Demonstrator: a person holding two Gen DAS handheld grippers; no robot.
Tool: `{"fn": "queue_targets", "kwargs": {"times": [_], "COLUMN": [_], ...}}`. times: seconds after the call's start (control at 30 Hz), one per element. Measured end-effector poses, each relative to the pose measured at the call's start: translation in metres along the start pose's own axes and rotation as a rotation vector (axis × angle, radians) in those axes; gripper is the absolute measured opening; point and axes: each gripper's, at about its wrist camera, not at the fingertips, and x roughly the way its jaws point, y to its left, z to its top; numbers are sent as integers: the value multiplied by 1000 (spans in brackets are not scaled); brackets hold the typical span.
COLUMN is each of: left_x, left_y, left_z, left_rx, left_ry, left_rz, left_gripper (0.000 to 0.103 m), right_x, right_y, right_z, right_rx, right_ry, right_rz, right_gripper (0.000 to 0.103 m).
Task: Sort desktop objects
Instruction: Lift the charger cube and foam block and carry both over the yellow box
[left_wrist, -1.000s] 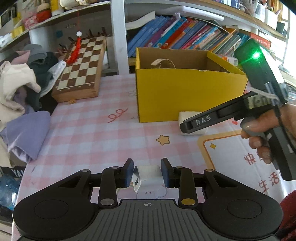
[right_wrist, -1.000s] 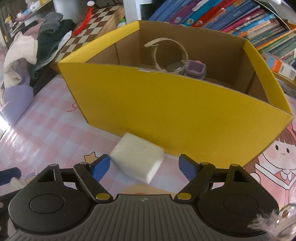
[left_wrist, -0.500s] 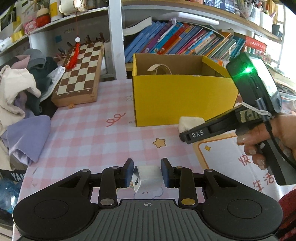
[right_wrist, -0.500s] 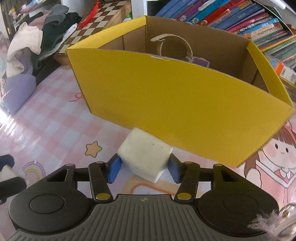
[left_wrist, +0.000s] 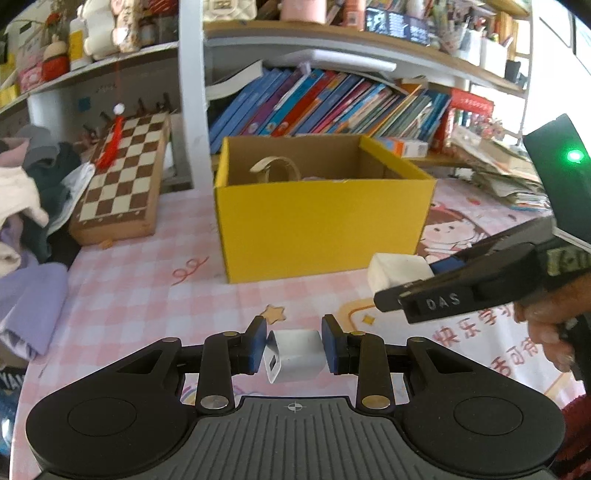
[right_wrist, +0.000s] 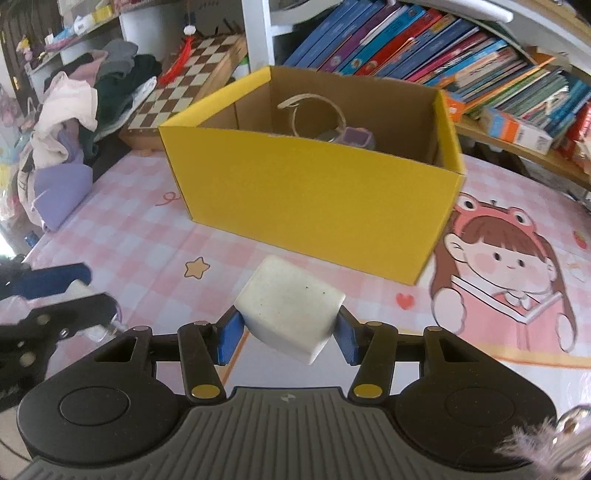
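While the pink checked surface (right_wrist: 122, 236) carries everything in the foreground, the biggest thing on it is the yellow cardboard box (right_wrist: 314, 195), open at the top, with a bookshelf of slanted books (left_wrist: 332, 107) behind it. Inside the box, against the far wall, stands a pale ring of tape (right_wrist: 314, 110), and a small purple item (right_wrist: 356, 136) lies just beside it. To the left of the box a wooden chessboard (left_wrist: 125, 177) leans tilted with a red tassel (left_wrist: 110, 140) hanging over it, and a heap of clothes (right_wrist: 70, 122) lies at the surface's left edge. Near the front right corner of the box, the right tool (right_wrist: 288, 336) is clenched on a white block (right_wrist: 291, 302), its 2 blue pads pressing the block's sides; the block is tilted, and whether it touches the surface cannot be told. In the left wrist view the same block (left_wrist: 399, 271) shows just in front of the box, with a hand (left_wrist: 550, 317) on the tool's handle. The left tool (left_wrist: 293, 347) is clenched on a small white charger cube (left_wrist: 295, 354), nearer the front edge and well apart from the box.
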Motion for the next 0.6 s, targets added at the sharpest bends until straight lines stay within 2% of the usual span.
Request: {"fn": "queue_targets", "kwargs": {"times": [0.23,0.6], "left_x": [-11,-22], "left_y": [-6,-13], "left_z": [3,2], "left_rx": [31,68], "left_ry": [-39,-62], "left_rz": [-36,-87], "left_gripper": [31,31], "right_x": [-29,-48], "right_y": [7,10], "right_z": [-18,-38], "right_rx": [-4,37], "right_ry": [-15,-16], "right_rz": [-9,-38], "right_gripper": [51,51]}}
